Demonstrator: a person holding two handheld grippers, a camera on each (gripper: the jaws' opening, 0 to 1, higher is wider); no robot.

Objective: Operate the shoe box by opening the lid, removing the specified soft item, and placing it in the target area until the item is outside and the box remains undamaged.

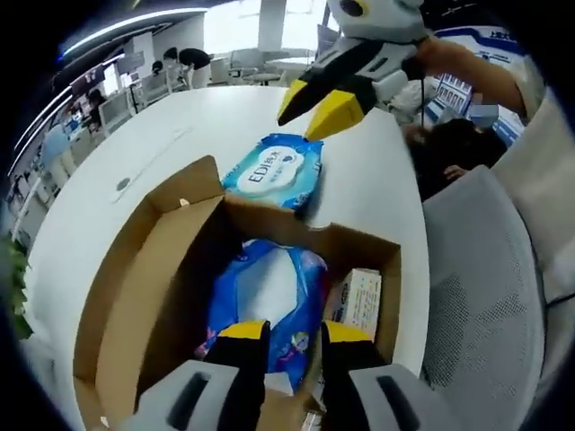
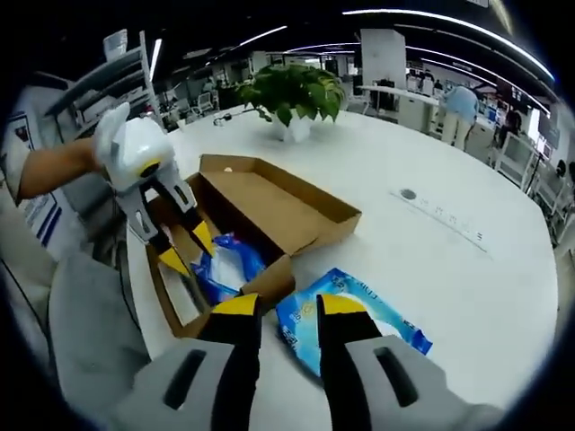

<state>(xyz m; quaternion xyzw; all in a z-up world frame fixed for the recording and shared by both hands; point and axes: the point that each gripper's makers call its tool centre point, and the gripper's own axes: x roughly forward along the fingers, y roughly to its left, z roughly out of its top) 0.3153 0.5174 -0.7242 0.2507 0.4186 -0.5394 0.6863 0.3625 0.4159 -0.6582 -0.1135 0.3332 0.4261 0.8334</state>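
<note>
Wipes pack [image 2: 352, 329] flat on table [image 2: 449, 269] — long axis across right gripper [image 2: 287, 310].

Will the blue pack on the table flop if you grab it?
Probably a little: the blue pack looks like a soft, crinkled wrapper, so it may sag at its ends. Its glossy film could be slippery. It lies flat, so rolling seems unlikely.

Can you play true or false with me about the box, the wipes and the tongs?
1. The shoe box lid is open. True.
2. A wipes pack lies on the white table outside the box. True.
3. The box is empty. False: a blue soft pack and a small carton are inside.
4. The right tongs are squeezing the wipes pack. False: they are open above it.
5. The left tongs are over the box. True.
</note>
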